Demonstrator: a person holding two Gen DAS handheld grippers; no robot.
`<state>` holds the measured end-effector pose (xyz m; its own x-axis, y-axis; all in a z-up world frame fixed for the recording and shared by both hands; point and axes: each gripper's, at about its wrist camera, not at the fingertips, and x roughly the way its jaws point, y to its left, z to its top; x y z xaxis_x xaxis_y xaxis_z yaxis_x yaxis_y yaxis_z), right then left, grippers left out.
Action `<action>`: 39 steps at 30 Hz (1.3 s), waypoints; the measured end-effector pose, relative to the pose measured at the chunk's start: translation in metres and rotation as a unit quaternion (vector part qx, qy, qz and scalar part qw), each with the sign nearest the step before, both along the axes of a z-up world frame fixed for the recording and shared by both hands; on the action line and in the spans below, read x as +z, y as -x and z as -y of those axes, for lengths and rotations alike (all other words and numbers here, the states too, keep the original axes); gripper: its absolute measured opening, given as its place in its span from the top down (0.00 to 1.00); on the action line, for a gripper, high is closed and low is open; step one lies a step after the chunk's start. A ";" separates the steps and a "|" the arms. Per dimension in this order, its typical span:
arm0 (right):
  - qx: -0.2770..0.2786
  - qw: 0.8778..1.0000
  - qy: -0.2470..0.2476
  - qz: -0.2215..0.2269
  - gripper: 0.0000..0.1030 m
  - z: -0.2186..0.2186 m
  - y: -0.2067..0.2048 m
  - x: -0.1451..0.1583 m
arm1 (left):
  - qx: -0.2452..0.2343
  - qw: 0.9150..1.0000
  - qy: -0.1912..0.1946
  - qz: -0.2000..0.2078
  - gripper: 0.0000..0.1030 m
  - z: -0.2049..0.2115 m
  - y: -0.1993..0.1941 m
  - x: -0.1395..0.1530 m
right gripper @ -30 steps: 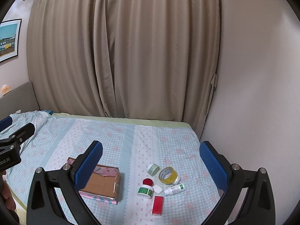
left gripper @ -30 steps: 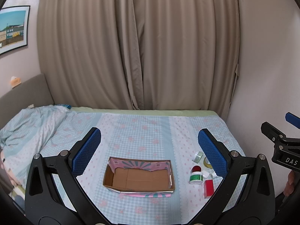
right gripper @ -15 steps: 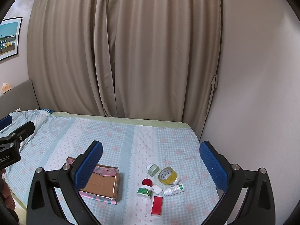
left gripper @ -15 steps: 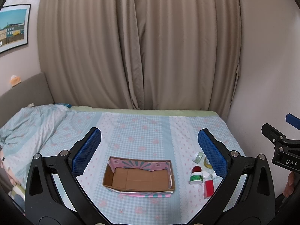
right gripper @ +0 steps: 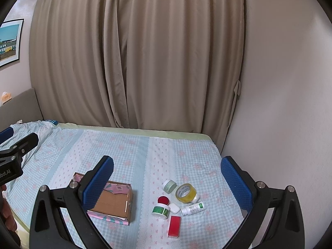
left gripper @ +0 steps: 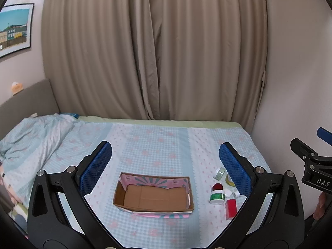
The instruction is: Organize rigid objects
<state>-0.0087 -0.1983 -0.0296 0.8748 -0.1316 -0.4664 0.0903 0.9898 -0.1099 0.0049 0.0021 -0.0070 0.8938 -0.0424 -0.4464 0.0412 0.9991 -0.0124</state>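
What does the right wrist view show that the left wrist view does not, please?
Only the right wrist view shows the whole tape roll and the white bottle lying on its side, seen between the open right hand-held gripper.

Only the left wrist view shows the cardboard box fully, its inside bare, between the open left hand-held gripper.

Both show the bed, red box, green-labelled jar, pale green jar and curtains.

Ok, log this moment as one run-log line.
left gripper: open, idle | right gripper: open, idle | cardboard box: empty | small items: beside box, on bed
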 end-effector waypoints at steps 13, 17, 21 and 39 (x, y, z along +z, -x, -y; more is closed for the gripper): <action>-0.003 1.000 -0.001 0.000 0.00 0.000 0.002 -0.001 | 0.001 1.000 0.001 -0.002 0.00 0.002 -0.001 -0.003; -0.002 1.000 -0.008 -0.006 0.00 0.003 0.001 -0.002 | 0.000 1.000 0.012 -0.020 0.00 0.005 -0.012 -0.010; -0.007 1.000 -0.007 -0.026 0.00 0.015 -0.004 -0.005 | -0.009 0.998 0.026 -0.058 0.00 0.024 -0.031 -0.029; 0.062 0.986 0.038 -0.151 0.00 0.135 -0.109 -0.115 | -0.095 0.946 0.062 -0.303 0.01 0.159 -0.155 -0.222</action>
<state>0.1001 -0.3333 -0.1445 0.7092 -0.0770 -0.7007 -0.0786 0.9792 -0.1871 0.1597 -0.1572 -0.2293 0.4455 -0.2620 -0.8561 0.1672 0.9637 -0.2080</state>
